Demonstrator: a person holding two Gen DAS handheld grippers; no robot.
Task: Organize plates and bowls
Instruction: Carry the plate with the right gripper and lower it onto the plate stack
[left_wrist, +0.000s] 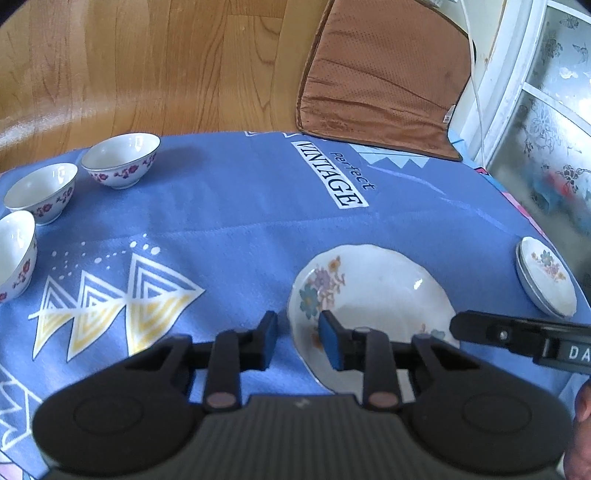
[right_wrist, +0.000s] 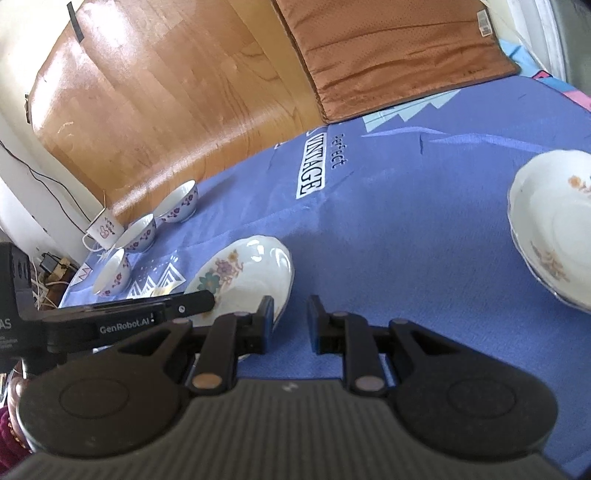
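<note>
A white floral plate (left_wrist: 373, 295) lies on the blue cloth just ahead of my left gripper (left_wrist: 298, 339), which is open, its jaws straddling the plate's near-left rim. The same plate shows in the right wrist view (right_wrist: 243, 277), left of my right gripper (right_wrist: 290, 321), which is open and empty above the cloth. A second floral plate (right_wrist: 554, 229) lies at the right; in the left wrist view (left_wrist: 546, 277) it sits at the far right. Three white bowls with purple flowers (left_wrist: 122, 158) (left_wrist: 42, 192) (left_wrist: 14, 251) stand at the left.
A brown cushion (left_wrist: 384, 74) lies at the back edge of the blue cloth (left_wrist: 240, 206). A wooden board (left_wrist: 147, 62) rises behind. A white mug (right_wrist: 103, 229) stands beyond the bowls. A frosted glass door (left_wrist: 554, 110) is at the right.
</note>
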